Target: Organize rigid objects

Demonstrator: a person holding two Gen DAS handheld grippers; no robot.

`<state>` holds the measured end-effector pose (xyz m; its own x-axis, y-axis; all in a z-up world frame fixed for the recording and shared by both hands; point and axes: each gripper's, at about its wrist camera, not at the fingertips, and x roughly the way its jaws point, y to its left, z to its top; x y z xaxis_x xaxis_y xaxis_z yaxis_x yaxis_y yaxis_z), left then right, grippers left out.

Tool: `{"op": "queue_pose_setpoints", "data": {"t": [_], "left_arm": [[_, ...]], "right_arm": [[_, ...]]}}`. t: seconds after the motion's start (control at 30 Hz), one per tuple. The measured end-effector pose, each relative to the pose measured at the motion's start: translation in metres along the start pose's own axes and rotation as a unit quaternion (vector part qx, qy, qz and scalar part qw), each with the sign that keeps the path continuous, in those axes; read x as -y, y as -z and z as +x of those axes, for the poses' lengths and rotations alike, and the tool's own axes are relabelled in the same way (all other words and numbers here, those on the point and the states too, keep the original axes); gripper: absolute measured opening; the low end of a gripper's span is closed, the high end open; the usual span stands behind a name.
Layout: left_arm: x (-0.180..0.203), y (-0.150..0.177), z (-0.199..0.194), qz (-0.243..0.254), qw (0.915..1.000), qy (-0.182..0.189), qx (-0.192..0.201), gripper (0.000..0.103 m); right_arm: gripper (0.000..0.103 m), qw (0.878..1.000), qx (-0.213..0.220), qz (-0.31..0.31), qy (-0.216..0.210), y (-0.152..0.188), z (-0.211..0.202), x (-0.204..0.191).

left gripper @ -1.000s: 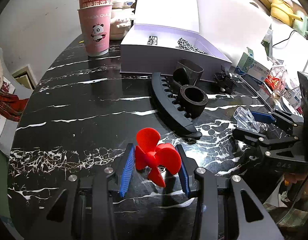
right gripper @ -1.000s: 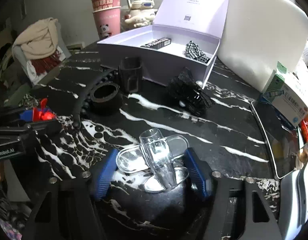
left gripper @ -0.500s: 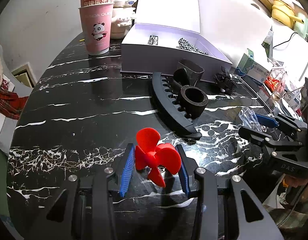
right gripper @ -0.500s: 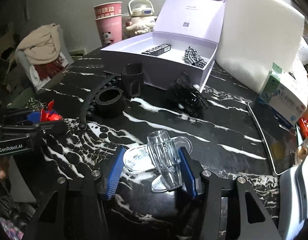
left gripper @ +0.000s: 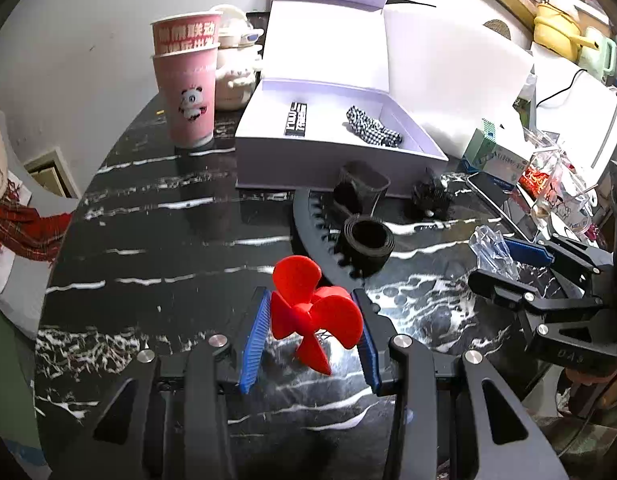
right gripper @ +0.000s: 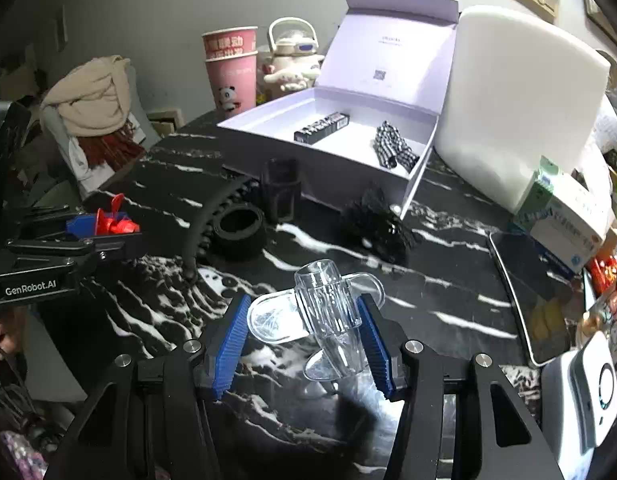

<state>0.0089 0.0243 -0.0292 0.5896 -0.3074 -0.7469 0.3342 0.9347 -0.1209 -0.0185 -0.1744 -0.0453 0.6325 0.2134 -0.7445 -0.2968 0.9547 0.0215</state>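
I have my left hand-held gripper [left gripper: 308, 336] clamped on the red propeller [left gripper: 314, 316] and my right [right gripper: 304, 340] on the clear one [right gripper: 328, 320]; the far box [right gripper: 328, 152] awaits both, black parts [right gripper: 238, 232] left.

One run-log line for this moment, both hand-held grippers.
left hand-held gripper: shut on red propeller | right hand-held gripper: shut on clear propeller | open white box: neither inside yet

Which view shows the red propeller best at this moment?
The left wrist view: the red propeller sits large and centred between the left gripper pads, all blades visible. In the right wrist view it is small at the left edge, partly hidden by that gripper.
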Motion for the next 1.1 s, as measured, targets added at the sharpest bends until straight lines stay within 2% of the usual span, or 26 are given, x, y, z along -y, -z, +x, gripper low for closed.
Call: {"op": "queue_pose_setpoints", "data": {"t": [0.43,1.1], "left_arm": [[0.009,-0.037,0.0,0.011,0.9999,0.004,0.004,0.04],[0.011,-0.111,0.015,0.017,0.9996,0.018,0.013,0.04]], "right_arm": [[0.054,1.0,-0.004,0.01,-0.014,-0.017,-0.004,0.012],[0.054,1.0,0.009,0.006,-0.011,-0.078,-0.003,0.038]]}}
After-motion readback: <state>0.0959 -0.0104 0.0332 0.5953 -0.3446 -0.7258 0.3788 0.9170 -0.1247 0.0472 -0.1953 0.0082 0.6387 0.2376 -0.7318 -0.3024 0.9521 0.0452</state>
